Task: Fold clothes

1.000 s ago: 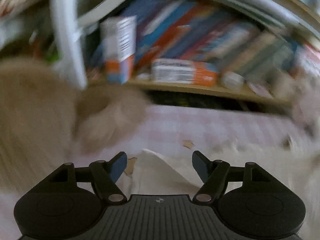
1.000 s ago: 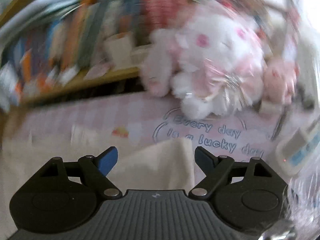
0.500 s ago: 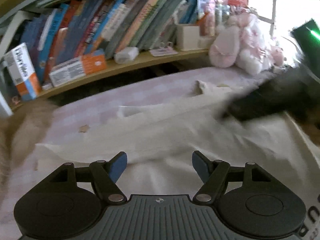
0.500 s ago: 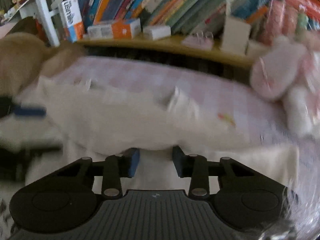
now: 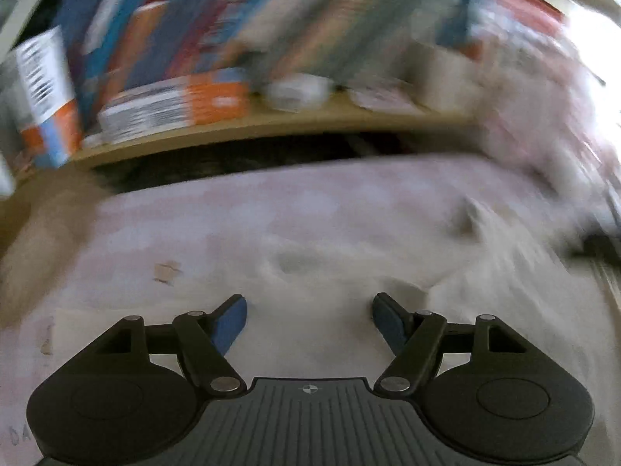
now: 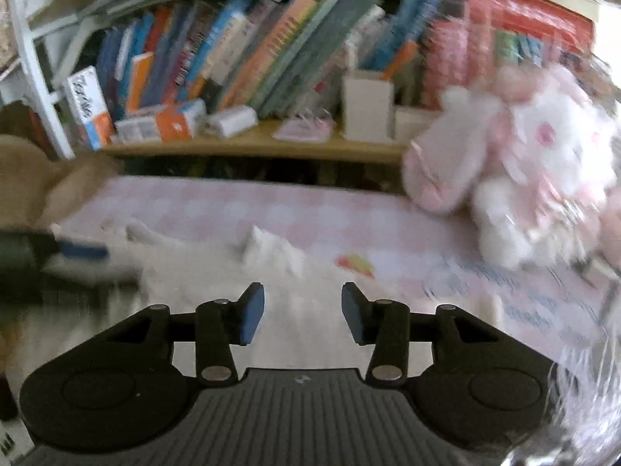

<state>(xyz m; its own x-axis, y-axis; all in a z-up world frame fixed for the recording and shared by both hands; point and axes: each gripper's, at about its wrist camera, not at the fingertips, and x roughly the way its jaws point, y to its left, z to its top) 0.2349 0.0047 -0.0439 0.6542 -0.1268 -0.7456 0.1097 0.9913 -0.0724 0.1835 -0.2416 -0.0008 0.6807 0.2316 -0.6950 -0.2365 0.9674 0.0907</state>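
Between the spread blue pads of the left gripper (image 5: 309, 320) lies the cream garment (image 5: 349, 272), limp on the pink checked cover (image 5: 233, 213); nothing is pinched. It looks light, soft and floppy, likely to sag and crease, so a hem or corner seems the best hold. Over the same cloth the right gripper (image 6: 302, 312) has its jaws opening, empty. Beyond sit a plush rabbit (image 6: 535, 178) and a bookshelf (image 6: 252, 143).

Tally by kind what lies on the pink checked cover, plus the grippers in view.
Cream garment: 1
Plush toys: 2, pink-and-white and tan
Grippers: 2, left gripper and right gripper
Total: 5
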